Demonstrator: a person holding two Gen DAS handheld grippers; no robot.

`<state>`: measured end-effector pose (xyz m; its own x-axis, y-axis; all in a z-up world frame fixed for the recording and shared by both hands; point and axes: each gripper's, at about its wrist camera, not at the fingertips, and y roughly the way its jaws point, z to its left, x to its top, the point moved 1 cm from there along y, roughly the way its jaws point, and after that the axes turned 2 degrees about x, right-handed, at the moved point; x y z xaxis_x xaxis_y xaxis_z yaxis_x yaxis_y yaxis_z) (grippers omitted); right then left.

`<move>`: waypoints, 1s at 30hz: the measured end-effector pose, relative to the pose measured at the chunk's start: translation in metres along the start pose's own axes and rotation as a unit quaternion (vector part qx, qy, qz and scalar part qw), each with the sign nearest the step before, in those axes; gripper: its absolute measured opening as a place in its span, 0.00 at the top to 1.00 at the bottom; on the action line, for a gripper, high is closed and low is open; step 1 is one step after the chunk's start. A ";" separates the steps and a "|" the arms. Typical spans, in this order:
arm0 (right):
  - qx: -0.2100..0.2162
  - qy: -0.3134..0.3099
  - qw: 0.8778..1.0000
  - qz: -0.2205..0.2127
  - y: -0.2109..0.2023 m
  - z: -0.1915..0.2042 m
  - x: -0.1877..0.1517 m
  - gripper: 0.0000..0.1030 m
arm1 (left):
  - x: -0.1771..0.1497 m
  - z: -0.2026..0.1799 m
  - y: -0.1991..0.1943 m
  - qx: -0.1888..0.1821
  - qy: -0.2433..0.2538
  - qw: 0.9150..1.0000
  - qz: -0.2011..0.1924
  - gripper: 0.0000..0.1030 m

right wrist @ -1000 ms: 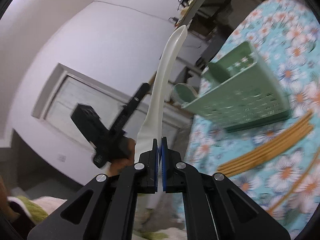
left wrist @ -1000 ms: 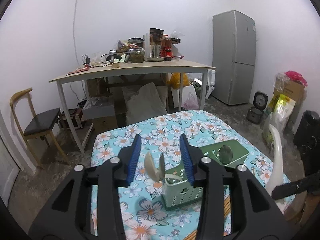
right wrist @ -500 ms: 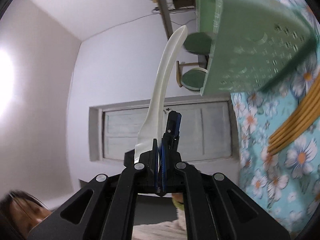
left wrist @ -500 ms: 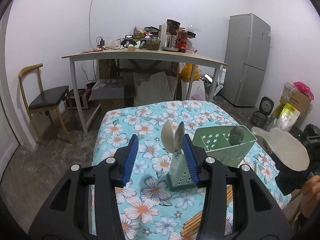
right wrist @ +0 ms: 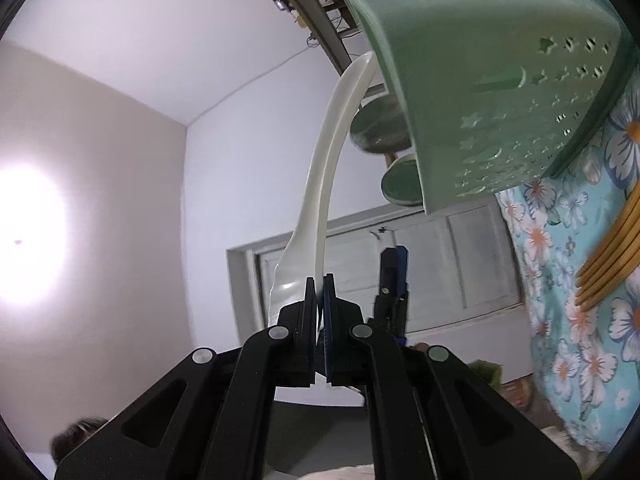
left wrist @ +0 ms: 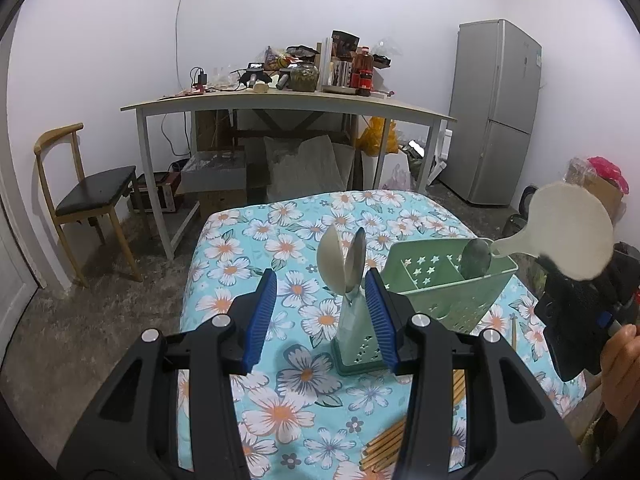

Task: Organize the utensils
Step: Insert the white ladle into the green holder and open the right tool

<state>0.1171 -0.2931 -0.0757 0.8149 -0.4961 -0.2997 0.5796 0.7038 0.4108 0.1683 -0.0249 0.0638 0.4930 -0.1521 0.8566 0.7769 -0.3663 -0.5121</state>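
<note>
My right gripper point(right wrist: 319, 292) is shut on the bowl end of a white rice paddle point(right wrist: 332, 148). The paddle's handle tip reaches over the rim of the green utensil caddy point(right wrist: 500, 80). In the left wrist view the paddle point(left wrist: 568, 236) is held at the right, its handle pointing into the wide green caddy point(left wrist: 448, 284), which holds a dark spoon point(left wrist: 474, 256). My left gripper point(left wrist: 320, 316) is open and empty. A small green holder point(left wrist: 356, 340) with two spoons point(left wrist: 342, 260) stands by its right finger.
A bundle of wooden chopsticks point(left wrist: 396, 440) lies on the floral tablecloth point(left wrist: 288, 232) near the front, also in the right wrist view point(right wrist: 612, 264). A cluttered table point(left wrist: 288, 100), a chair point(left wrist: 88, 196) and a fridge point(left wrist: 496, 112) stand beyond.
My right gripper has swung the paddle around and brought its handle tip to the caddy's rim. My left gripper has shifted its view a little and stays open.
</note>
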 end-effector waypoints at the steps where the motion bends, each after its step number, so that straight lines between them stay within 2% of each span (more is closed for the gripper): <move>1: 0.005 0.008 1.000 -0.005 -0.001 -0.002 0.002 0.97 | -0.001 0.000 0.002 0.001 0.000 1.000 0.003 0.58; 8: 0.023 0.046 0.998 -0.038 -0.010 -0.013 0.017 0.94 | -0.002 -0.001 0.009 0.001 -0.002 1.000 0.011 0.57; 13: 0.026 0.055 0.996 -0.065 -0.028 -0.004 0.022 0.92 | -0.003 -0.001 0.011 0.001 0.000 1.000 0.013 0.56; 15: 0.024 0.059 0.995 -0.075 -0.034 -0.003 0.025 0.89 | -0.004 -0.001 0.011 0.000 0.000 1.000 0.013 0.54; 17: 0.022 0.060 0.994 -0.084 -0.038 0.000 0.027 0.76 | -0.004 -0.001 0.011 0.001 0.000 1.000 0.013 0.53; 18: 0.020 0.061 0.994 -0.090 -0.040 0.000 0.027 0.73 | -0.004 -0.001 0.011 0.000 -0.001 1.000 0.012 0.53; 22: 0.025 0.055 0.994 -0.094 -0.045 0.011 0.029 0.71 | -0.004 0.000 0.011 0.000 -0.001 1.000 0.012 0.52; 30: 0.018 0.012 0.995 -0.099 -0.049 0.025 0.020 0.60 | -0.005 0.000 0.008 -0.005 -0.001 1.000 0.007 0.50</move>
<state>0.1049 -0.3507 -0.0801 0.6844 -0.6111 -0.3977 0.7291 0.5740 0.3727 0.1723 -0.0267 0.0558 0.5053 -0.1550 0.8489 0.7660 -0.3723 -0.5240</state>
